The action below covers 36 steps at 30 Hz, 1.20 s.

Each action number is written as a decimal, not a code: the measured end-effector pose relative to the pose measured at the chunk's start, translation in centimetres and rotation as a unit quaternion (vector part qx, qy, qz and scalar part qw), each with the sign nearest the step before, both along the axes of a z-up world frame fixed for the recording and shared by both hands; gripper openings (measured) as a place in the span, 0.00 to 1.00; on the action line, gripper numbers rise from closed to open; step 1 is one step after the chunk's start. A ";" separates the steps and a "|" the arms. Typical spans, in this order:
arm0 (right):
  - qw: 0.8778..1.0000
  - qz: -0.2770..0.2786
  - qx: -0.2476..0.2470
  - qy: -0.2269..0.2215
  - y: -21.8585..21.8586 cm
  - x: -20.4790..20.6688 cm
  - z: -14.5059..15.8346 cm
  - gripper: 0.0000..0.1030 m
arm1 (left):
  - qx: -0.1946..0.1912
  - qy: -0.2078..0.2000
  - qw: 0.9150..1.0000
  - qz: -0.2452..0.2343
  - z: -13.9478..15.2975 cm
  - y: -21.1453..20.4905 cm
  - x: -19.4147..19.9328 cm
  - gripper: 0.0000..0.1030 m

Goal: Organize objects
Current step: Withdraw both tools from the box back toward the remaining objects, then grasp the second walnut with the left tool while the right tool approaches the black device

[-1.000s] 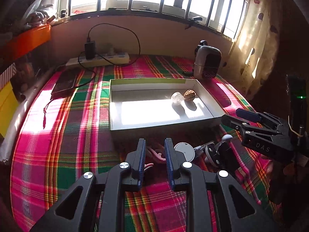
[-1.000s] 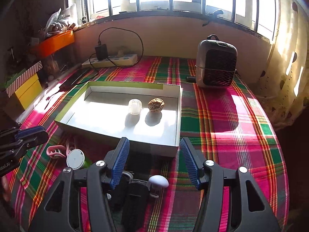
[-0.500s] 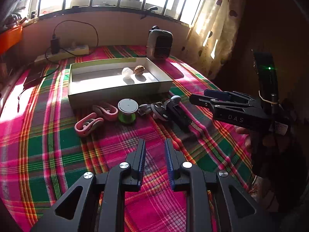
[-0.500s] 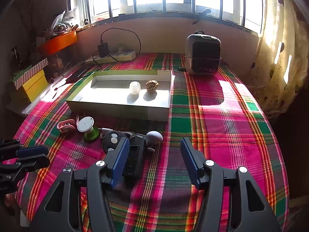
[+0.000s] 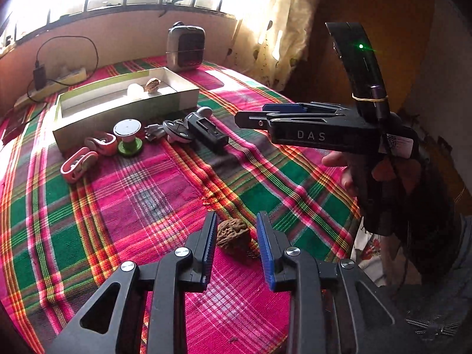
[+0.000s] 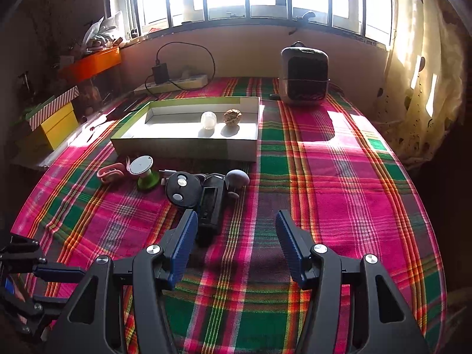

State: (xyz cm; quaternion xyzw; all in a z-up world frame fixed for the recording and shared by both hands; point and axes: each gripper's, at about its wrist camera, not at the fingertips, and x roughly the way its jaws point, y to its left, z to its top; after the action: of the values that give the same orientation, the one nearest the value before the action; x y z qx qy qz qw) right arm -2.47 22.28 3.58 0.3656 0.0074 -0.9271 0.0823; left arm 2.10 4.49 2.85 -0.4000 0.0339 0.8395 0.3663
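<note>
A brown walnut (image 5: 234,237) lies on the plaid cloth at the near edge, between the fingers of my left gripper (image 5: 237,221). Its jaws are opening, and a gap shows beside the right pad. My right gripper (image 6: 236,221) is open over bare cloth with nothing between its fingers; a hand holds it (image 5: 256,115) at the right of the left wrist view. A white shallow box (image 6: 188,144) holds another walnut (image 6: 232,116) and a small white piece (image 6: 208,120). In front of the box lie pink clips (image 5: 79,165), a green spool (image 5: 128,137) and black gadgets (image 6: 194,194).
A small heater (image 6: 303,76) stands at the back right by the curtain. A power strip (image 6: 174,82) with a charger lies under the window. A yellow box (image 6: 56,126) and an orange tray (image 6: 91,62) sit off the left edge.
The left gripper drew back from the box and swung right; its jaws went from nearly shut to wider, and a walnut now lies between them. The right gripper also backed away from the box.
</note>
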 end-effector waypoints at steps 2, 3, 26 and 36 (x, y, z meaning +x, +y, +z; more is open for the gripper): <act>1.000 0.000 -0.001 -0.001 0.0 0.2 -0.1 0.55 | -0.004 -0.002 1.000 0.000 -0.3 0.2 0.1 0.25; 1.000 -0.001 -0.001 -0.001 0.0 0.4 -0.1 0.55 | -0.005 -0.004 1.000 0.000 -0.5 0.3 0.1 0.25; 1.000 -0.002 -0.005 -0.009 0.5 1.1 -0.8 0.55 | -0.031 -0.002 0.999 0.030 -1.3 2.0 -1.0 0.26; 1.000 -0.005 -0.011 -0.014 0.7 1.0 -1.3 0.55 | -0.066 0.007 0.997 0.031 -1.8 2.6 -0.8 0.28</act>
State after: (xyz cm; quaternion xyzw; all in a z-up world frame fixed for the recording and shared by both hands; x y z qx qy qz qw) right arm -1.48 23.02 2.25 0.3780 -0.0055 -0.9222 0.0816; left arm 1.29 7.10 1.04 -0.4185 0.0797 0.8491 0.3123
